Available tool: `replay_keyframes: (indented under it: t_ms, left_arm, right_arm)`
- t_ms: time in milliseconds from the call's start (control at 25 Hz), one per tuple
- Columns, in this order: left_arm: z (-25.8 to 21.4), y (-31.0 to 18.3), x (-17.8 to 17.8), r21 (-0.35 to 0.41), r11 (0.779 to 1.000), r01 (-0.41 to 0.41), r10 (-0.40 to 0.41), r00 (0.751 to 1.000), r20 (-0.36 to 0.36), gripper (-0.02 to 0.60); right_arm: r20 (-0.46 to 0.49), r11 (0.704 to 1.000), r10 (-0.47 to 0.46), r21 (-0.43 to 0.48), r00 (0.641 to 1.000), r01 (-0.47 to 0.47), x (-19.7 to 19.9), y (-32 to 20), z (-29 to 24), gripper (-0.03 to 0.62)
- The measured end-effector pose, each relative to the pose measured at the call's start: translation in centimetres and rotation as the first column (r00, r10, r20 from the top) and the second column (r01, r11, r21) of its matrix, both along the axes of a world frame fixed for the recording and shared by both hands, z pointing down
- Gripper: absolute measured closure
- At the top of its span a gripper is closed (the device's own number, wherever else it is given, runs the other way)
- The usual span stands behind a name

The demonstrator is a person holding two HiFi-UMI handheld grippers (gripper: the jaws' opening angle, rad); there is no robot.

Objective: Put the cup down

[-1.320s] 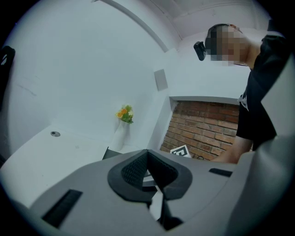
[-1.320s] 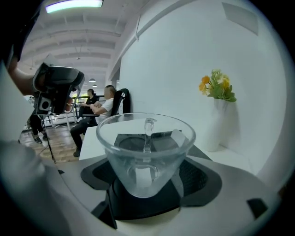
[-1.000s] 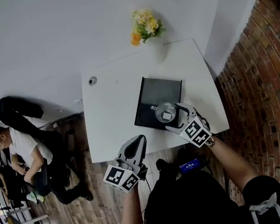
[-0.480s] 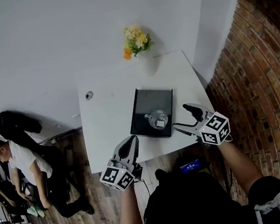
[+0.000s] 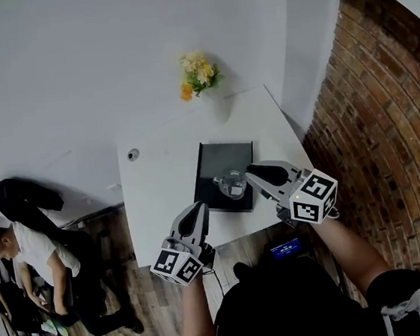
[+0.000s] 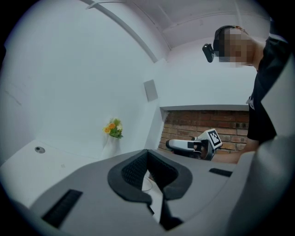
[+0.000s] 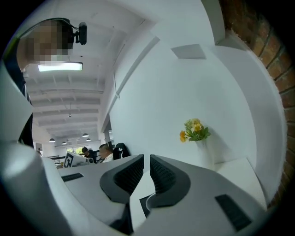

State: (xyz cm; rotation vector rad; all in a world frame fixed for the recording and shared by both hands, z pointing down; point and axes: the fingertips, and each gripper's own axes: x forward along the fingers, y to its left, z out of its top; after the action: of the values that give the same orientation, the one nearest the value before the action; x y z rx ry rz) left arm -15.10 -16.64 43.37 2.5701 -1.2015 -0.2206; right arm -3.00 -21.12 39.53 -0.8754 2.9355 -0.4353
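Note:
A clear glass cup stands upright on a black tray on the white table. My right gripper hovers just right of the cup, tips pointing left at it but apart from it. Its jaws are closing and stand almost together, and in the right gripper view nothing lies between them. My left gripper hangs at the table's front edge, left of the tray. It is shut and empty, as the left gripper view also shows.
A white vase with yellow and orange flowers stands at the table's far edge by the white wall. A round cable hole is at the table's far left. A brick wall runs along the right. A person sits at the far left.
My right gripper let go of the cup, drew back to the right with jaws wide, then came back near the cup with the jaws nearly together. The cup stays on the tray.

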Motion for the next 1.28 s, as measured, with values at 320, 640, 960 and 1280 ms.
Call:
replay_keyframes:
  t_ms: [320, 640, 960, 1280]
  left_arm:
    - [-1.6, -0.4, 1.8, 0.024, 0.999, -0.046, 0.045, 0.999, 0.029, 0.575]
    - [-1.9, 0.0, 1.6, 0.016, 0.998, -0.061, 0.061, 0.997, 0.044, 0.575]
    - [-1.5, 0.2, 1.2, 0.005, 0.998, -0.06, 0.059, 0.997, 0.057, 0.574]
    - [-1.6, -0.3, 1.2, 0.006, 0.998, -0.066, 0.066, 0.996, 0.058, 0.575]
  right_arm:
    - [-0.001, 0.998, -0.055, -0.007, 0.998, 0.055, -2.5, 0.6, -0.5, 0.58]
    - [0.102, 0.991, -0.053, -0.119, 0.993, 0.065, -2.6, 0.0, -0.7, 0.582]
    - [0.032, 0.993, -0.023, -0.114, 0.999, 0.026, -2.4, -0.6, 0.5, 0.582]
    - [0.036, 0.99, 0.004, -0.141, 0.999, 0.001, -2.5, -1.6, 0.8, 0.582]
